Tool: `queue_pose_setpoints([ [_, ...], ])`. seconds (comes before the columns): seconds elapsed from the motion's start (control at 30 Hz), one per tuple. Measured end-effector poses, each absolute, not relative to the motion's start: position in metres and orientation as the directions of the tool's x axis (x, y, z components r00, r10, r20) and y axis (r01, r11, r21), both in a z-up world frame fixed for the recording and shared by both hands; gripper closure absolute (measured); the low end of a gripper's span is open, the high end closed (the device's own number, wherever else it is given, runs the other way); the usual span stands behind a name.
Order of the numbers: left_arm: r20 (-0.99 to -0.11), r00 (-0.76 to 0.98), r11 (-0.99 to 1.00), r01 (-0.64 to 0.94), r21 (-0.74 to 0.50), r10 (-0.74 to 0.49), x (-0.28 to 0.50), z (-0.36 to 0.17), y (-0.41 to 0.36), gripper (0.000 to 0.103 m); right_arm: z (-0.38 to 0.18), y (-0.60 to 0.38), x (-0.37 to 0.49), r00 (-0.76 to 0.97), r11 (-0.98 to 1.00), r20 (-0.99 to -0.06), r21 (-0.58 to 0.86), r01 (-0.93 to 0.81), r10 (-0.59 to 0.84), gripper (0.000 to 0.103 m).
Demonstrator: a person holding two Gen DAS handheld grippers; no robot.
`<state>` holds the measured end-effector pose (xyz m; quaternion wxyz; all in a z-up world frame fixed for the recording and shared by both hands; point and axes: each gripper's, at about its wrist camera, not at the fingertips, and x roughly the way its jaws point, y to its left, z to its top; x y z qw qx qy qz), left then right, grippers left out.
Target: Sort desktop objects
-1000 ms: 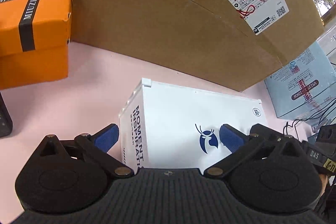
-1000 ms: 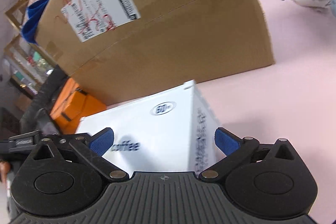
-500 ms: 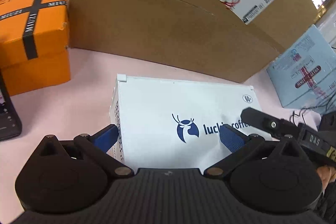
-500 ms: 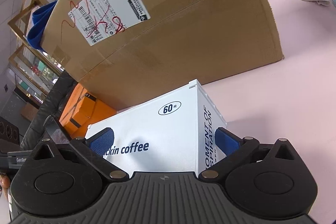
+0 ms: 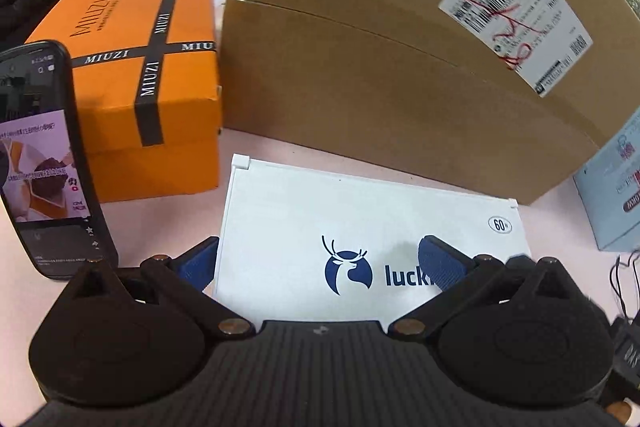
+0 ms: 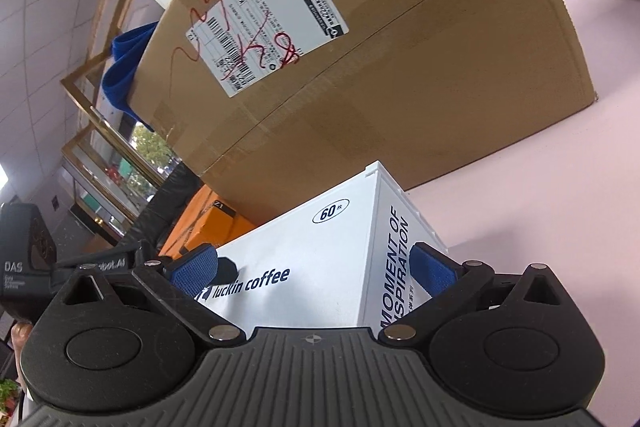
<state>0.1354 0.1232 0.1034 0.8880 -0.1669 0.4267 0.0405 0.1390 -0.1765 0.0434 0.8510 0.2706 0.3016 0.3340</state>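
Both wide-open grippers, left gripper (image 5: 320, 263) and right gripper (image 6: 314, 269), straddle the white coffee box (image 5: 360, 227).

The white box (image 6: 304, 267) reads "luckin coffee" on its top beside a deer-head logo, with "60" in an oval near one corner — and "MOMENT OF INSPIRATION" down its end face. The orange box (image 5: 132, 67) says "MIUZI" on its lid and along its black bands. The carton (image 5: 400, 47) wears a shipping label (image 6: 266, 19) — barcode, QR code, red scrawl; its print is too small to read.
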Motion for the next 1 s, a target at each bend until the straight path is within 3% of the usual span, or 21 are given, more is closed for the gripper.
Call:
queue_pose_setpoints([
  [0.33,-0.726,0.687,0.943,-0.223,-0.246,-0.027,0.131,0.106,0.126,0.000,0.041,-0.173,0.139,0.670,0.686,-0.321,0.613,-0.392,0.670,0.000],
  [0.43,-0.648,0.752,0.954,-0.269,-0.134,0.121,0.118,0.116,0.117,0.000,0.046,-0.180,0.127,0.843,0.809,-0.266,0.513,-0.286,0.467,0.000],
  [0.53,-0.486,0.837,0.949,-0.313,-0.046,0.253,0.100,0.126,0.101,0.000,0.056,-0.184,0.113,0.961,0.916,-0.180,0.380,-0.131,0.212,0.000],
  [0.6,-0.355,0.912,0.967,-0.246,-0.065,0.208,0.080,0.132,0.089,0.000,0.063,-0.190,0.104,0.986,0.936,-0.124,0.347,-0.058,0.107,0.000],
  [0.67,-0.221,0.973,0.989,-0.098,-0.113,0.071,0.060,0.135,0.071,0.000,0.066,-0.204,0.092,0.989,0.948,-0.137,0.319,-0.002,0.048,0.000],
  [0.73,-0.178,0.980,0.985,0.055,-0.161,-0.084,0.050,0.134,0.056,0.000,0.066,-0.219,0.081,0.983,0.964,-0.185,0.262,0.049,0.000,0.000],
  [0.87,-0.270,0.917,0.937,0.221,-0.271,-0.294,0.053,0.112,0.023,0.000,0.054,-0.255,0.047,0.960,0.985,-0.253,0.087,0.147,-0.121,0.000],
  [1.0,-0.366,0.870,0.935,0.245,-0.257,-0.329,0.066,0.090,-0.036,0.000,0.040,-0.295,0.037,0.900,0.947,-0.339,0.068,0.315,-0.275,0.000],
])
